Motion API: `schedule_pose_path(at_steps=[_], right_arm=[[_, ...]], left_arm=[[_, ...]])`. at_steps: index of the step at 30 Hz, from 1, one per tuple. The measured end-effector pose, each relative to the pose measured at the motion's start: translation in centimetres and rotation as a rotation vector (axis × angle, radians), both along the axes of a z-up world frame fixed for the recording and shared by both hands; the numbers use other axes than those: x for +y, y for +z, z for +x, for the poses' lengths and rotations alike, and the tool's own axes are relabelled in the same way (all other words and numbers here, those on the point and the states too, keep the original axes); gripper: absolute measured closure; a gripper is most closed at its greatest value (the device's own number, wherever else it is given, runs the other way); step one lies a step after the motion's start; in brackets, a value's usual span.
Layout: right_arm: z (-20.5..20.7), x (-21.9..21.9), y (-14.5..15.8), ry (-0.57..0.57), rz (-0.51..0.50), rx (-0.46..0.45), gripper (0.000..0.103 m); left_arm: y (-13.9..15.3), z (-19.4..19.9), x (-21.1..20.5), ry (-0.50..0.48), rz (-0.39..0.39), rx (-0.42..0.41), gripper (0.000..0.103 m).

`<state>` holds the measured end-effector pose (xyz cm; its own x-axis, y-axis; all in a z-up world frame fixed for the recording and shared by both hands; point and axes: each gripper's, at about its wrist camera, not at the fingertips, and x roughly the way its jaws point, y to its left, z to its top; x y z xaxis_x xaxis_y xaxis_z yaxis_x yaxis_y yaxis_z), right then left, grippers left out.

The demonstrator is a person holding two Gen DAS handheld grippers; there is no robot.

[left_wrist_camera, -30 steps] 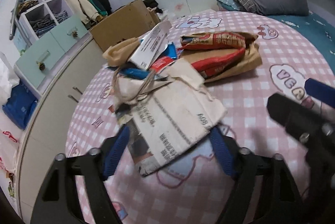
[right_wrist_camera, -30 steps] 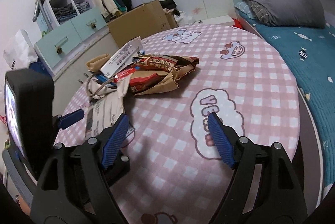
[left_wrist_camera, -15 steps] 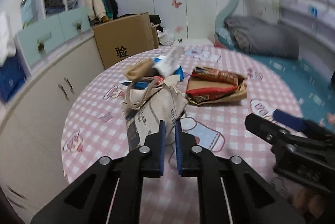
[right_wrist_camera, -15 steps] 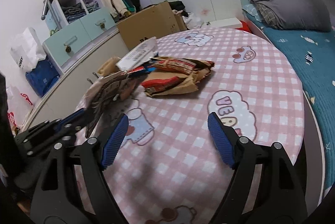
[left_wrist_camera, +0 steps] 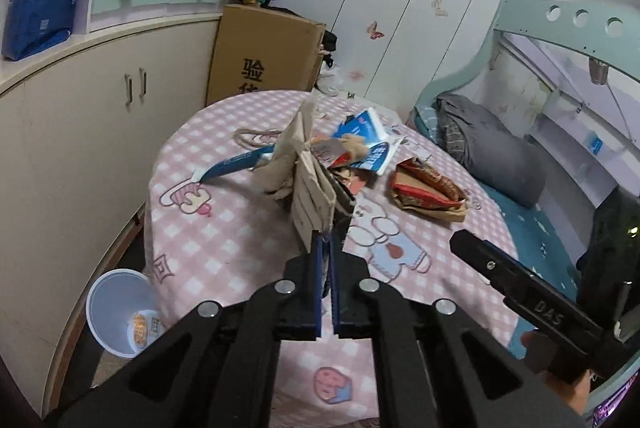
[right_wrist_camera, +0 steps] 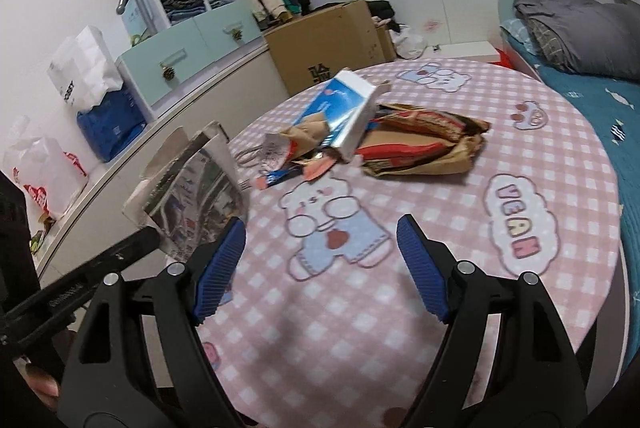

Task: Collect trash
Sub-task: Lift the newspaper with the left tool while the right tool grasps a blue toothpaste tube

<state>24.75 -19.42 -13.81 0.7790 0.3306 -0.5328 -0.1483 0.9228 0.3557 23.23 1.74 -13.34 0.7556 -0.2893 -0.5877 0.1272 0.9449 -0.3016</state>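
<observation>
Newspaper (left_wrist_camera: 310, 187) hangs folded from the left claw (left_wrist_camera: 326, 260), whose two blue pads are pressed together on its lower edge, so the sheet stands up in front of this claw and clear of the table (left_wrist_camera: 224, 252). I judge that it is held by the edge because a flat sheet is easiest to pinch there, and lifting it frees it from the pile. The jaws have just been closing, with the paper between them. Down and to the left of this claw, on the floor beside the table, stands a white bin (left_wrist_camera: 116, 312) with a small wrapper inside. This is probably where the trash must go, and the lifted paper is already on that side of the table.

Beyond the left claw, in the middle of the table, lies the rest of the trash: a blue strip of packaging (left_wrist_camera: 236, 163), a blue and white carton (right_wrist_camera: 348, 111) leaning on crumpled pieces, and to the right of them a brown paper bag (right_wrist_camera: 424, 155) with red packets on it.

Further right, the right claw (right_wrist_camera: 320, 268) is wide open with nothing between its pads. It hovers over the bare checked cloth, and the pile is ahead of it, well apart. It seems to wait for its own turn at the pile. The held newspaper (right_wrist_camera: 196, 183) shows just left of its left pad.
</observation>
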Motion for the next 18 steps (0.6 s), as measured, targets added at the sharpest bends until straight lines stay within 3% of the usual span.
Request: schedule_pose_path(at_steps=[2, 4, 8, 11, 12, 14, 16, 18], right_arm=[[0.0, 0.7, 0.0, 0.009, -0.006, 0.002, 0.026], [0.1, 1.1, -0.1, 0.017, -0.010, 0.005, 0.026], [0.6, 1.7, -0.5, 0.019, -0.016, 0.015, 0.026], [1.2, 1.9, -0.8, 0.020, -0.021, 0.024, 0.026], [1.2, 2.0, -0.9, 0.020, -0.021, 0.026, 0.026], [1.7, 2.1, -1.2, 0.022, -0.021, 0.035, 0.026], [2.2, 2.2, -1.5, 0.025, -0.020, 0.044, 0.026], [2.4, 2.2, -1.6, 0.026, -0.016, 0.049, 0.026]], left_arm=[[-0.5, 0.4, 0.2, 0.014, 0.016, 0.019, 0.091], [-1.0, 0.7, 0.3, 0.033, 0.033, 0.024, 0.062], [-1.5, 1.5, 0.6, 0.036, 0.023, 0.007, 0.049], [-1.8, 2.3, 0.0, 0.026, 0.048, -0.013, 0.048], [-1.9, 2.6, -0.3, 0.024, 0.058, -0.017, 0.048], [-2.1, 3.0, -0.7, -0.003, 0.047, -0.023, 0.058], [-2.2, 3.2, -0.9, -0.028, 0.031, -0.027, 0.089], [-2.1, 3.3, -1.0, -0.042, 0.029, -0.042, 0.097]])
